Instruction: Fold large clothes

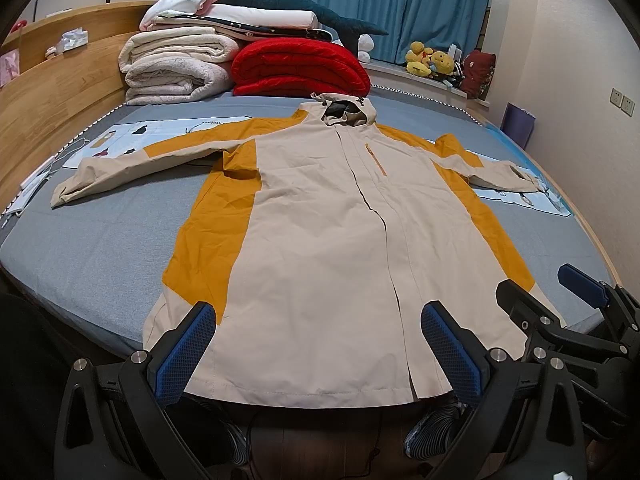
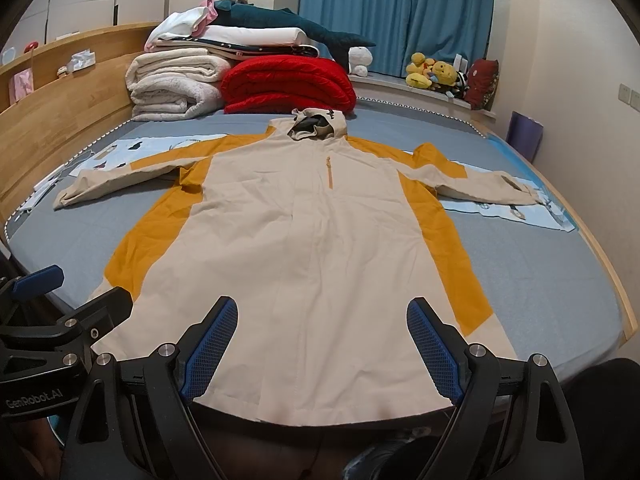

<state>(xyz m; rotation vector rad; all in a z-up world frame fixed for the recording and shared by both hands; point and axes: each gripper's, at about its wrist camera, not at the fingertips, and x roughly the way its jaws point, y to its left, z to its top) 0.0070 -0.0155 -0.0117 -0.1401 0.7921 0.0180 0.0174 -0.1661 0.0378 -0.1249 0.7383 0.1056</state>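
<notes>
A large hooded jacket (image 1: pixel 320 220) (image 2: pixel 304 232), beige with mustard side panels, lies flat and front-up on the blue-grey bed (image 1: pixel 100 248). Its sleeves are spread to both sides, its hood (image 1: pixel 346 110) points to the far end, and its hem reaches the near edge. My left gripper (image 1: pixel 320 344) hovers over the hem left of the front seam, blue pads (image 1: pixel 196 348) wide apart with nothing pressed between them. My right gripper (image 2: pixel 322 340) hangs over the hem's right half, open too. Each gripper shows in the other's view: the right gripper (image 1: pixel 548 292), the left gripper (image 2: pixel 74 292).
Folded white blankets (image 1: pixel 176 64), a red quilt (image 1: pixel 300 68) and a plush shark (image 1: pixel 288 0) are stacked at the far end. A wooden headboard (image 1: pixel 52 100) runs along the left. Light-blue printed sheets (image 1: pixel 120 140) lie under the sleeves. Plush toys (image 1: pixel 430 62) sit on the sill.
</notes>
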